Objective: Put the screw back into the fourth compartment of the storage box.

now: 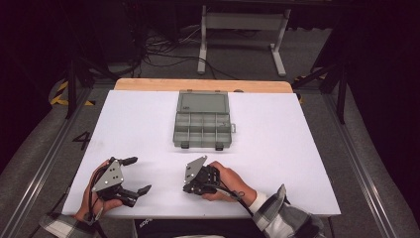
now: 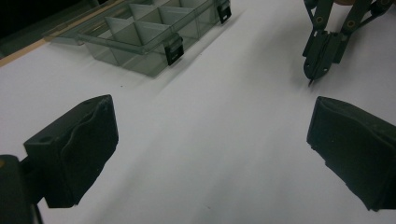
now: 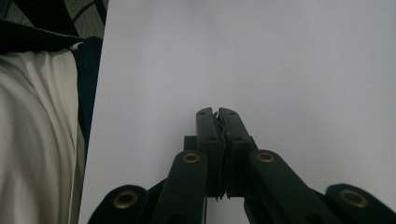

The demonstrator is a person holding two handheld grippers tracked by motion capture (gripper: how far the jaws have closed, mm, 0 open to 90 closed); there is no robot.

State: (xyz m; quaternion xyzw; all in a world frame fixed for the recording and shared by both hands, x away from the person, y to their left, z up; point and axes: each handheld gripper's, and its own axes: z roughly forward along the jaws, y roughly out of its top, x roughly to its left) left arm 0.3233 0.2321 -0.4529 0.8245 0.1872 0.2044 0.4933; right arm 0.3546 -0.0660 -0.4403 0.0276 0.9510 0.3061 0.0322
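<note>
Hands rest both grippers on the white desk (image 1: 277,148), left gripper (image 1: 140,175) jaws wide, right gripper (image 1: 186,188) jaws pressed together on nothing, facing the open compartment box (image 1: 203,130) ahead.

Matt white table top (image 1: 277,148), smooth, with a bare wooden strip (image 1: 148,85) at its far edge. Translucent grey plastic compartment box (image 1: 203,121), slightly glossy, with black plastic latches (image 2: 174,49). Matt black plastic left gripper (image 1: 139,175), pads (image 2: 88,144) ridged, rubber-like. Matt black right gripper (image 3: 217,113) with brass-coloured metal pivot rivets (image 3: 191,157). Checked cloth sleeve (image 1: 277,213).
</note>
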